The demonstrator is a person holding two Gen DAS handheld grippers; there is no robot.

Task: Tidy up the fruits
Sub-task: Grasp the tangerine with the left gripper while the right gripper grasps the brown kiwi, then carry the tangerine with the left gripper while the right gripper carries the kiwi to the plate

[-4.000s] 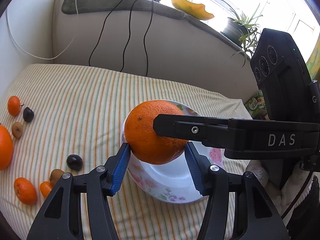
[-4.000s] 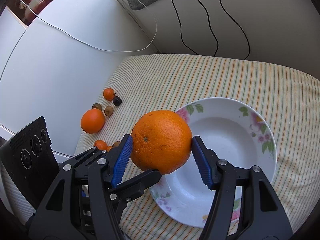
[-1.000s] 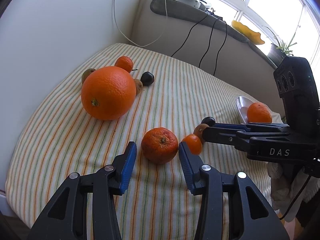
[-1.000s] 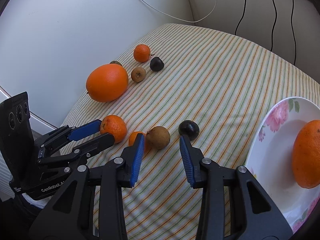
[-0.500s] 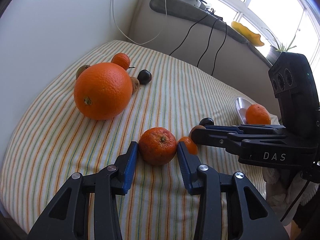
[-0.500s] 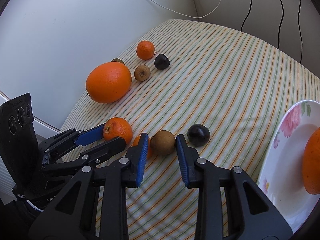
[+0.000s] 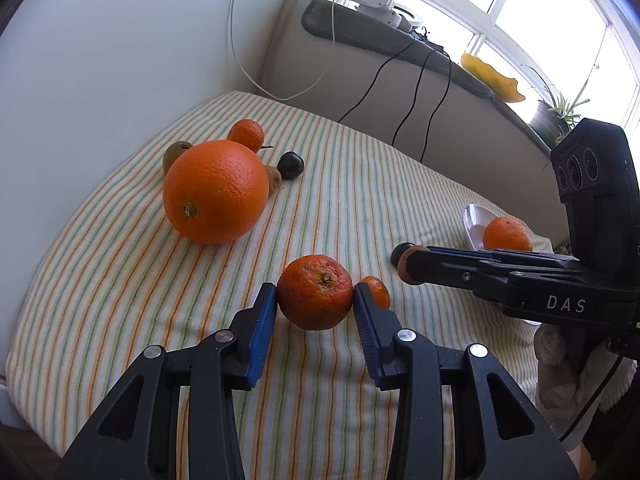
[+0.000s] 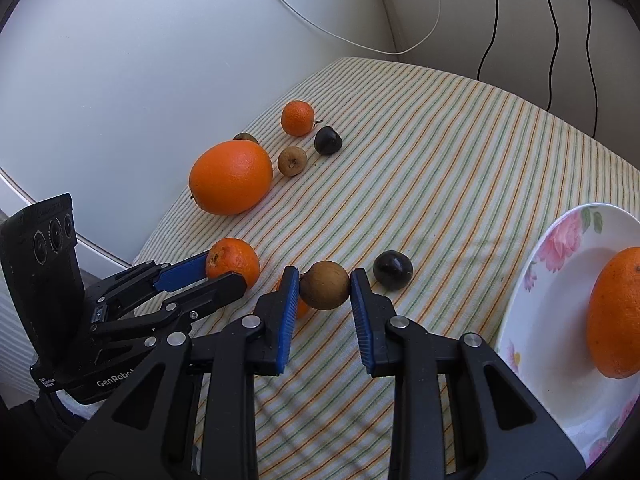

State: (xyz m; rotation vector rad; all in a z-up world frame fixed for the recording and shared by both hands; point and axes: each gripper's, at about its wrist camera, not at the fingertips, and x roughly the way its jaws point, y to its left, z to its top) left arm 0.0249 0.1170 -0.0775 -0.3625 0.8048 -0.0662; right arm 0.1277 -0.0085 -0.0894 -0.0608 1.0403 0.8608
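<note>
Fruits lie scattered on the striped surface [image 8: 460, 152]. The left tongs [image 7: 315, 300] are clamped on a mandarin [image 7: 315, 292], both blue pads against its sides; its underside and whether it rests on the cloth are hard to make out. The right tongs [image 8: 325, 285], jaws just drawn in, pinch a brown fruit [image 8: 325, 285] that sits a little above the cloth. A small orange fruit [image 7: 376, 290] is half hidden behind the left tongs' pad. A dark plum [image 8: 393, 270] lies just beside the right tongs. At the frame edge the flowered plate [image 8: 552, 280] and the orange [image 8: 616, 312] on it are cut off. Farther back a large orange [image 8: 231, 176] hides most of a brownish fruit [image 7: 174, 153]. Both tongs point steeply downward.
</note>
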